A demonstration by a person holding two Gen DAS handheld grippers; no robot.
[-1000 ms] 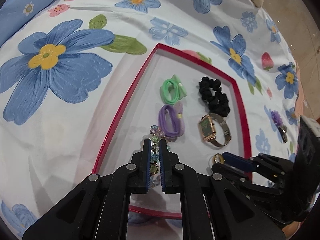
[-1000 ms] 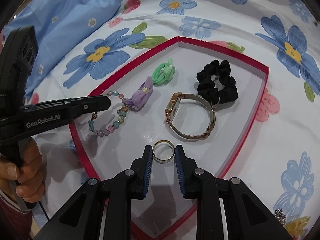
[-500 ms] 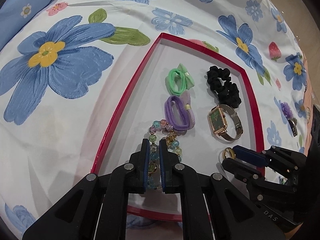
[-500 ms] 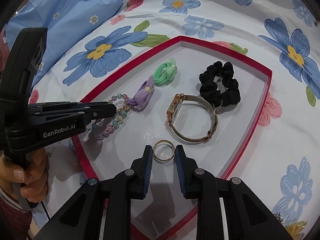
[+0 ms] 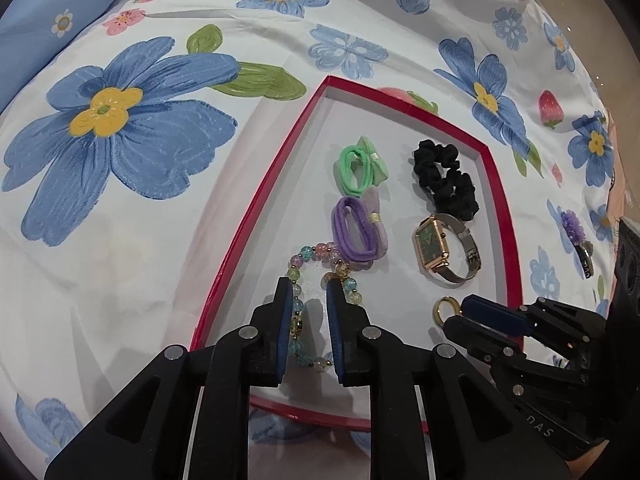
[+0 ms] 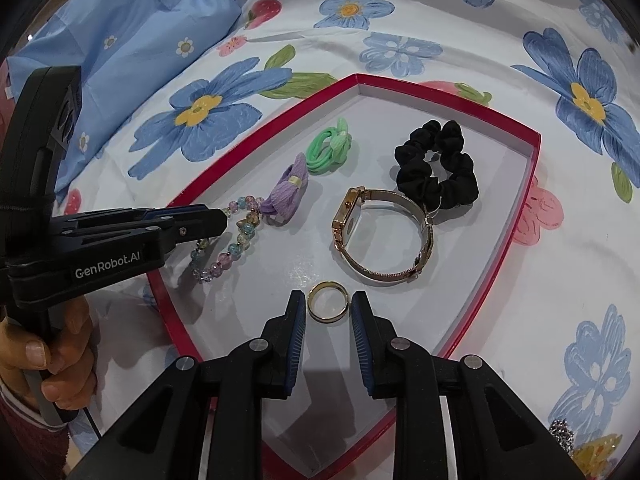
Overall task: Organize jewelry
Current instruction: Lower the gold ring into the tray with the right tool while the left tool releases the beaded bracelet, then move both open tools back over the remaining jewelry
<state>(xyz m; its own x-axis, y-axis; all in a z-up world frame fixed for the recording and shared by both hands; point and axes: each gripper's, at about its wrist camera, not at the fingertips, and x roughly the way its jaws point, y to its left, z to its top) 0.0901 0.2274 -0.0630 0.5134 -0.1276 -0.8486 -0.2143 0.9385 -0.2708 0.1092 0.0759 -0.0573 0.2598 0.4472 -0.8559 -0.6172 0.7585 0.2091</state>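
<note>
In the red tray (image 6: 516,216), centre frame: three hair ties, one watch (image 6: 380,236), one bead bracelet (image 5: 316,280), one gold ring (image 6: 329,301). Left tongs (image 5: 308,292) opening astride the bracelet; right tongs (image 6: 329,307) apart, flanking the ring.

A floral bedsheet (image 5: 120,240) carries the red tray (image 5: 256,216), perhaps a lid.

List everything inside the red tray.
In the red tray: green hair tie, purple hair tie, black scrunchie, watch, gold ring, bead bracelet, partly hidden by the left gripper.
</note>
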